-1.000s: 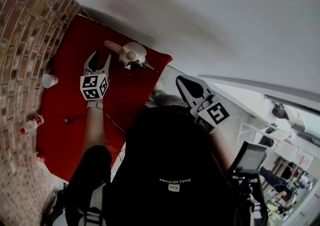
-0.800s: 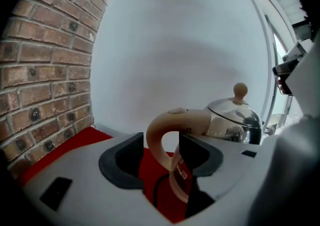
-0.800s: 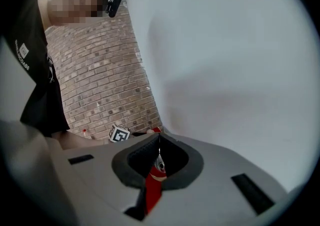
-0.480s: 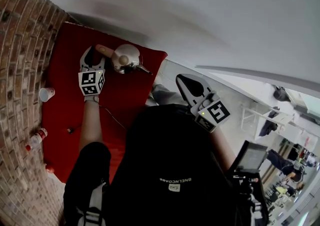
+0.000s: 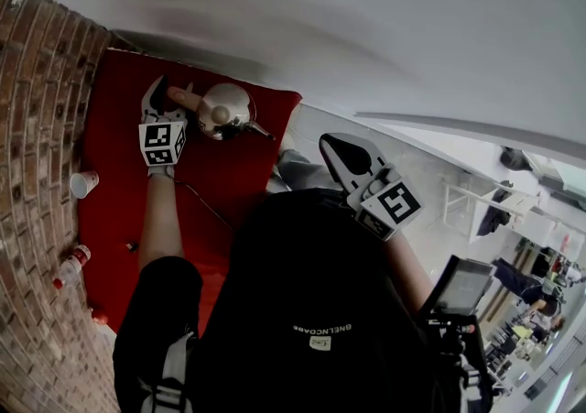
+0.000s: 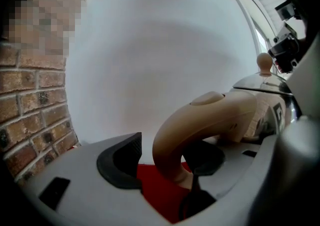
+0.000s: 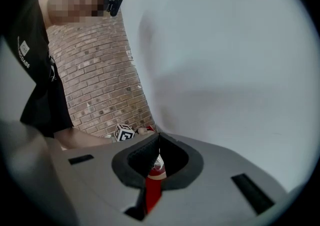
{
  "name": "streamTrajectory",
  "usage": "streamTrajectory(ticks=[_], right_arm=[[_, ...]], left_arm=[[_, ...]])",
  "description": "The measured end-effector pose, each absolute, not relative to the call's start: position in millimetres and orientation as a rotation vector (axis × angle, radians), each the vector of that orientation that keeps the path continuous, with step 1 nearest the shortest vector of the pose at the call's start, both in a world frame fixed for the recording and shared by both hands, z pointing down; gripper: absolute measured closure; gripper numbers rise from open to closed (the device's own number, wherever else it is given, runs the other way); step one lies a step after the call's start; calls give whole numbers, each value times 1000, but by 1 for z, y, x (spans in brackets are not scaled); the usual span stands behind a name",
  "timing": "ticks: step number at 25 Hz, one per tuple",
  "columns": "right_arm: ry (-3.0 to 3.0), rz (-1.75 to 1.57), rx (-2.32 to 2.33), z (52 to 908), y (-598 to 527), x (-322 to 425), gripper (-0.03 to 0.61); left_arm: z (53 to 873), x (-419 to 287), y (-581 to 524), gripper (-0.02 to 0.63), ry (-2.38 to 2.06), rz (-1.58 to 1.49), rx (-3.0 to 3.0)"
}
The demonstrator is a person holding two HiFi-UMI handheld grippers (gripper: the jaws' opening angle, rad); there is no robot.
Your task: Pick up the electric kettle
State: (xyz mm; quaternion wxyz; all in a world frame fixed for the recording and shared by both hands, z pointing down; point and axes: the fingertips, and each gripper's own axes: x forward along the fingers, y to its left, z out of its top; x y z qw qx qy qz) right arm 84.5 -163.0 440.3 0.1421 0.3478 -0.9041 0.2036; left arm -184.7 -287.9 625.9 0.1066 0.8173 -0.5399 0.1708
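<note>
Now my left tongs (image 6: 162,162), jaws just opening wide, straddle the beige handle (image 6: 200,120) of the electric kettle (image 5: 224,109) unpinched; next I must close firmly, then lift. My right tongs (image 7: 159,162) hang closed, empty.

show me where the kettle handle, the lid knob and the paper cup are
kettle handle (image 6: 200,120): left gripper view, middle of the curved beige grip
lid knob (image 6: 264,62): left gripper view, round top of the knob
paper cup (image 5: 84,184): head view, its white body
</note>
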Motion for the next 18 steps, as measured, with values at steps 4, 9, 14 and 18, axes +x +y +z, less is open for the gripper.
streamTrajectory(ticks=[4, 9, 14, 18], right_arm=[[-2605, 593, 1002, 442, -163, 85, 571], [-2603, 594, 999, 443, -163, 85, 571], [-2608, 593, 991, 443, -162, 84, 571], [-2614, 592, 984, 442, -161, 83, 571]], left_arm=[[628, -183, -295, 379, -1605, 536, 2425], [630, -182, -299, 383, -1623, 527, 2411], [629, -178, -296, 463, -1618, 543, 2433], [629, -177, -293, 515, -1629, 539, 2424]])
